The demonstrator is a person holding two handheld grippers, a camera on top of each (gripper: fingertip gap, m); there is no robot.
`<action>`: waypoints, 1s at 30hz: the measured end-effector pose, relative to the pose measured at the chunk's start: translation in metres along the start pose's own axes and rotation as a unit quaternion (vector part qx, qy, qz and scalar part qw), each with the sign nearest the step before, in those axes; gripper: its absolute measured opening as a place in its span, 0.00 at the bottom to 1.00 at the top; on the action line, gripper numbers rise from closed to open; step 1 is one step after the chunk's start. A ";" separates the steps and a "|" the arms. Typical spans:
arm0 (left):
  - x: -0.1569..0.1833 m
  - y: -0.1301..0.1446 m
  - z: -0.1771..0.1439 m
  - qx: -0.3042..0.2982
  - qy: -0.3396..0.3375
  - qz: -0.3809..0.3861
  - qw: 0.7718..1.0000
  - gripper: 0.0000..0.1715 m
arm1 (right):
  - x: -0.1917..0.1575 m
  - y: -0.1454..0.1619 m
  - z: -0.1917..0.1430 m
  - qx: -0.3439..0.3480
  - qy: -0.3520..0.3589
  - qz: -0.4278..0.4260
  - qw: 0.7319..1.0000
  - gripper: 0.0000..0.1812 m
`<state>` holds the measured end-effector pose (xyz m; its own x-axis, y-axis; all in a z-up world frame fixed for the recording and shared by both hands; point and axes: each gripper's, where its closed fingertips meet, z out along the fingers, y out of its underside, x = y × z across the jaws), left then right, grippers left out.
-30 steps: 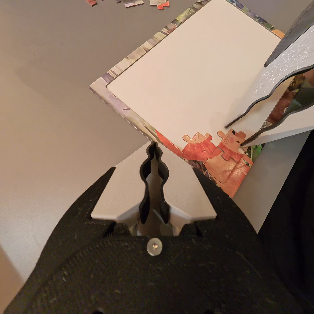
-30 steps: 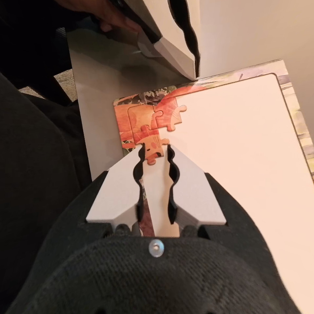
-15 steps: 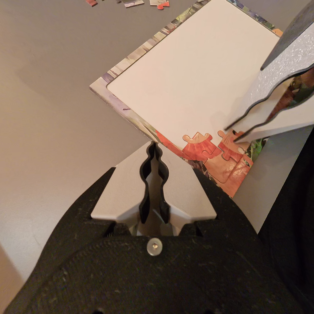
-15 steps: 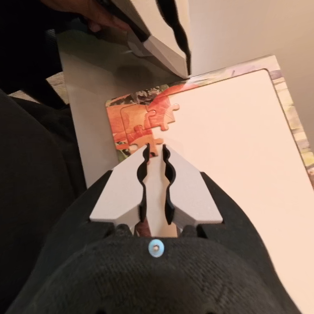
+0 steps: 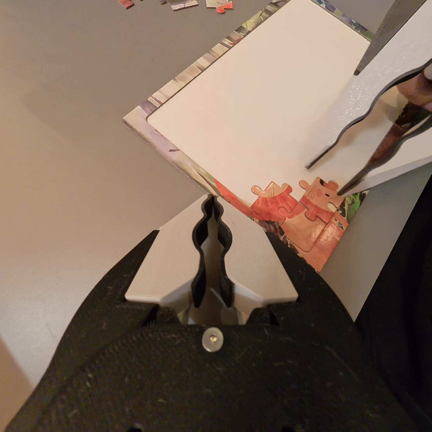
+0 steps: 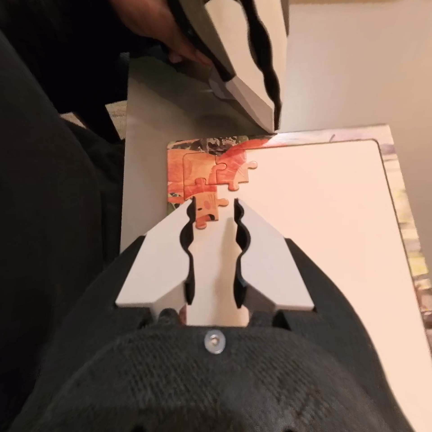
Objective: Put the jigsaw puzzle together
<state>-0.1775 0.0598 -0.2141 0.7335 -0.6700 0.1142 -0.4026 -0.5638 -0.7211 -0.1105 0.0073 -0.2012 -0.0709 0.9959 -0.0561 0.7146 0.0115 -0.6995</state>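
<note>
While the left gripper (image 5: 213, 198) is pinning the puzzle tray's (image 5: 161, 138) edge with its tips pressed together, the right gripper (image 6: 214, 202) is standing spread over the mouse-face piece (image 6: 207, 210), one fingertip touching it. Half a second ago those fingers were narrower, so it is letting go. Next I'd expect it to be fetching from the loose pieces (image 5: 219, 5) far off.

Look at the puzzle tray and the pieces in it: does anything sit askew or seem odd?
Nothing stands out. Three orange cardboard puzzle pieces lie flat and interlocked in one corner of the white-floored tray. The open right gripper sits at the mouse-face piece; the shut left gripper is at the tray's border.
</note>
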 end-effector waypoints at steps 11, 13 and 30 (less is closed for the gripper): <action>0.000 0.000 0.000 0.000 0.001 -0.001 1.000 0.00 | -0.002 0.004 0.014 -0.044 -0.079 -0.103 0.991 0.19; 0.000 0.000 0.000 0.000 0.002 -0.002 1.000 0.00 | -0.003 0.004 0.016 -0.053 -0.086 -0.103 0.990 0.18; 0.000 0.000 0.000 0.000 0.004 -0.004 1.000 0.00 | -0.003 0.008 0.005 -0.052 -0.088 -0.055 0.993 0.10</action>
<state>-0.1775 0.0597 -0.2143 0.7322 -0.6695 0.1249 -0.3971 -0.5686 -0.7204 -0.1079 0.0037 -0.2108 -0.2664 0.9571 -0.1141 0.7637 0.1374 -0.6307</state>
